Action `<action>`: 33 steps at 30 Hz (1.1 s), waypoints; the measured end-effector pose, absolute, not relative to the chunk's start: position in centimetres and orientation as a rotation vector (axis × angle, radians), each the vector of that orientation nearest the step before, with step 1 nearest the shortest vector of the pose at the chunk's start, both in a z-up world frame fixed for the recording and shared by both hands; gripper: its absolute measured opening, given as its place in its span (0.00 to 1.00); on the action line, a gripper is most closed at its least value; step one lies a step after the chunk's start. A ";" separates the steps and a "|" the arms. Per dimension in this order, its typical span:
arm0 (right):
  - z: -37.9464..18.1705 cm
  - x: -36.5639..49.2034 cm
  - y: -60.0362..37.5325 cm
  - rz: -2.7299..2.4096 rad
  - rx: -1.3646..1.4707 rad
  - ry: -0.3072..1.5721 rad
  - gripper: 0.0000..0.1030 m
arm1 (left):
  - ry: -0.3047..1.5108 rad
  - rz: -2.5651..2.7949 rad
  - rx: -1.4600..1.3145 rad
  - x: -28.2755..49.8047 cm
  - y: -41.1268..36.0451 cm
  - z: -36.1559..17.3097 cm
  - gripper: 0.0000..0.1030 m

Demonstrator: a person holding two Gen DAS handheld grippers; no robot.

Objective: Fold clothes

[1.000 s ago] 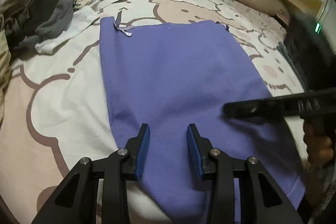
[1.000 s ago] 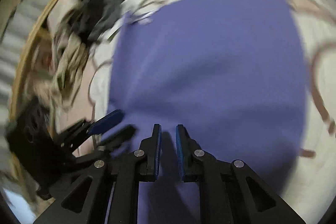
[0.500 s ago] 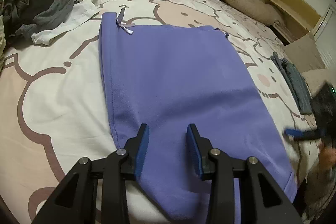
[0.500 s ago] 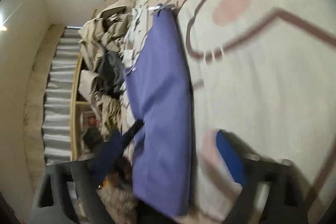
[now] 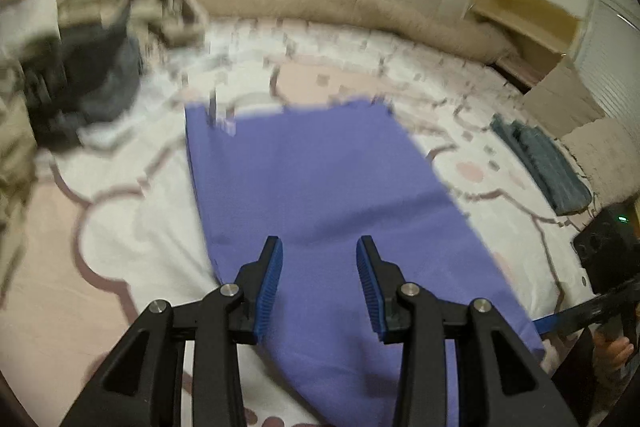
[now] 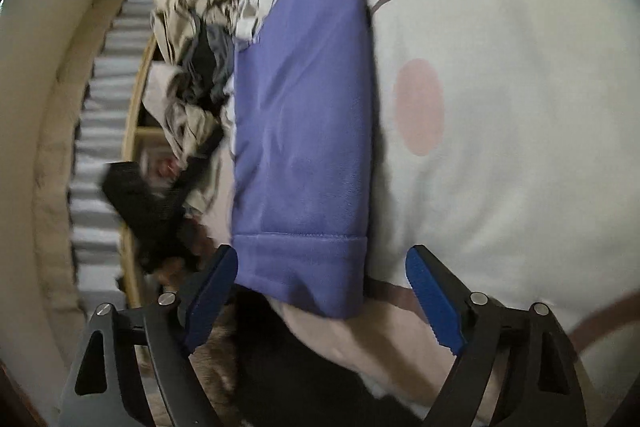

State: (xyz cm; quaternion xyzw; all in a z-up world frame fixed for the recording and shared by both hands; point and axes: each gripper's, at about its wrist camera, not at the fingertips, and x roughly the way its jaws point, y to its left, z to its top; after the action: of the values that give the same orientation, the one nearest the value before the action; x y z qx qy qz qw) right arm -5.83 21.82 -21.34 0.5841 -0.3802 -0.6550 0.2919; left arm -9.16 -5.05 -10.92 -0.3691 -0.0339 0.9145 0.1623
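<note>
A heap of unfolded clothes (image 5: 80,39) sits at the bed's (image 5: 120,227) far left. The purple garment (image 5: 320,195) lies flat mid-bed. Left gripper (image 5: 319,281) spread above it; right gripper (image 6: 322,291) spread wide at its hem. No legible writing.

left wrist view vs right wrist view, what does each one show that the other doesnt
Only the left wrist view shows the folded teal garment lying on the bed to the right, the beige blanket along the far edge, and the pale yellow shelf.

Only the right wrist view shows the purple garment's stitched hem up close, hanging at the bed edge between the open right tongs.

Both show the purple garment spread flat on the cartoon-print sheet, the pile of unfolded clothes, and the left tongs, open.
</note>
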 end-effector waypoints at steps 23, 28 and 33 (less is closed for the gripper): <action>-23.2 -5.2 21.8 -1.422 1.535 -1.358 0.17 | 1.152 2.267 -0.589 6.4 7.2 -13.5 0.50; -21.8 -5.8 21.8 -1.389 1.461 -1.403 0.16 | 1.306 2.338 -0.593 4.3 6.4 -14.9 0.50; -21.1 -6.2 21.8 -1.388 1.448 -1.393 0.16 | 1.542 2.248 -0.499 4.2 5.6 -17.1 0.50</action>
State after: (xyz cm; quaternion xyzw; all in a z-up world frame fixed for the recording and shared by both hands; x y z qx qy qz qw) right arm -6.17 21.82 -21.10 0.5571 -0.5357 -0.5341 0.3426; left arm 4.20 5.56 -17.09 -0.1768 0.5468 0.7974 0.1840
